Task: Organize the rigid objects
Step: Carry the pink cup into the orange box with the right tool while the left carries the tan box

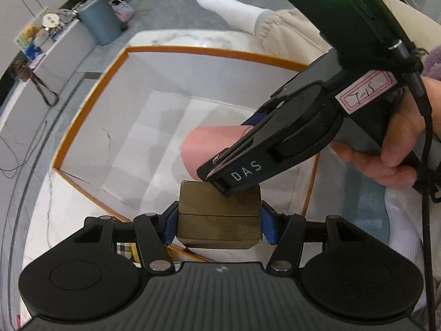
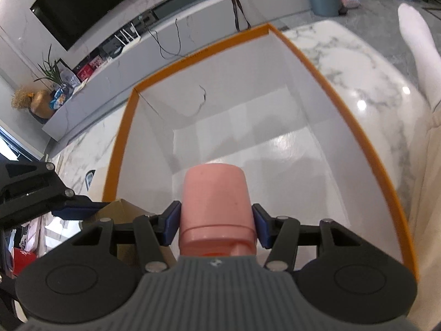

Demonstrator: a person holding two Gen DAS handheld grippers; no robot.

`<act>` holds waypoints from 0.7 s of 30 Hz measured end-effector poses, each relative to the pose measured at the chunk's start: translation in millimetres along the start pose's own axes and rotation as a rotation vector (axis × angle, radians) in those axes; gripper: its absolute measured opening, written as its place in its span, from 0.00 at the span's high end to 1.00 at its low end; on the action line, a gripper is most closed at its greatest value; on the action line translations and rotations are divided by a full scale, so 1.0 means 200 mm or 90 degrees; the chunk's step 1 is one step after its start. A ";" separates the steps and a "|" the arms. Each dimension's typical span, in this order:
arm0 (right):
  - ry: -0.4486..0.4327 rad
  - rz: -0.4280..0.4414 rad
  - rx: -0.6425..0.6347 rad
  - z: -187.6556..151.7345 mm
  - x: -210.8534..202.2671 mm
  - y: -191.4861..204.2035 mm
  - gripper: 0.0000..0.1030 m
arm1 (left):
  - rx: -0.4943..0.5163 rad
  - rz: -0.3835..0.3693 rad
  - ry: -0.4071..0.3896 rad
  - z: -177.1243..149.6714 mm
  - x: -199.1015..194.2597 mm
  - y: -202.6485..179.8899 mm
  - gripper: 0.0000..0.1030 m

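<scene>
My left gripper [image 1: 219, 220] is shut on a gold-brown box [image 1: 219, 218] and holds it over the near edge of a white box with an orange rim [image 1: 209, 51]. My right gripper [image 2: 216, 222] is shut on a pink cylindrical bottle [image 2: 216, 195] and holds it above the inside of the same orange-rimmed box [image 2: 366, 143]. In the left wrist view the right gripper [image 1: 220, 178] reaches in from the right, its tip just above the gold-brown box, with the pink bottle [image 1: 204, 144] in it. The gold-brown box also shows in the right wrist view [image 2: 121, 209] at the left.
The orange-rimmed box sits on a white marble table [image 2: 358, 63]. A person's leg with a white sock [image 1: 228, 5] lies beyond the table. A grey bin [image 1: 100, 19] and a low white cabinet [image 2: 193, 27] stand further back on the floor.
</scene>
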State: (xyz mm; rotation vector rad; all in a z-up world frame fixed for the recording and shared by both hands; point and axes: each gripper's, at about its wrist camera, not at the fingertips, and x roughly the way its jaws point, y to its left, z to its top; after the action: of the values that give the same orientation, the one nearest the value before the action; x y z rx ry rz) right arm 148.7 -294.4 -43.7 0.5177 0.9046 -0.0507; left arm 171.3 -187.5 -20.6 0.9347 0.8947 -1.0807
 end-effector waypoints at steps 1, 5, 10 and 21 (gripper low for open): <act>0.006 0.002 0.004 0.00 0.01 0.00 0.46 | 0.005 -0.005 0.006 0.01 0.02 0.01 0.35; 0.032 0.009 0.017 -0.01 0.04 -0.02 0.46 | 0.011 -0.033 0.033 0.01 0.05 0.03 0.35; 0.058 0.018 0.026 -0.03 0.06 -0.03 0.46 | 0.028 -0.073 0.069 0.02 0.11 0.03 0.35; 0.100 0.020 -0.004 -0.02 0.11 0.00 0.45 | -0.032 -0.119 0.095 -0.01 0.20 0.12 0.35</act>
State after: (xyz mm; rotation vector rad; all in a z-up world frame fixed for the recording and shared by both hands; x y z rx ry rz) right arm 158.8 -288.7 -62.3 0.5350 1.0501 0.0218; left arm 203.6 -192.3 -53.4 0.9124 1.1448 -1.1519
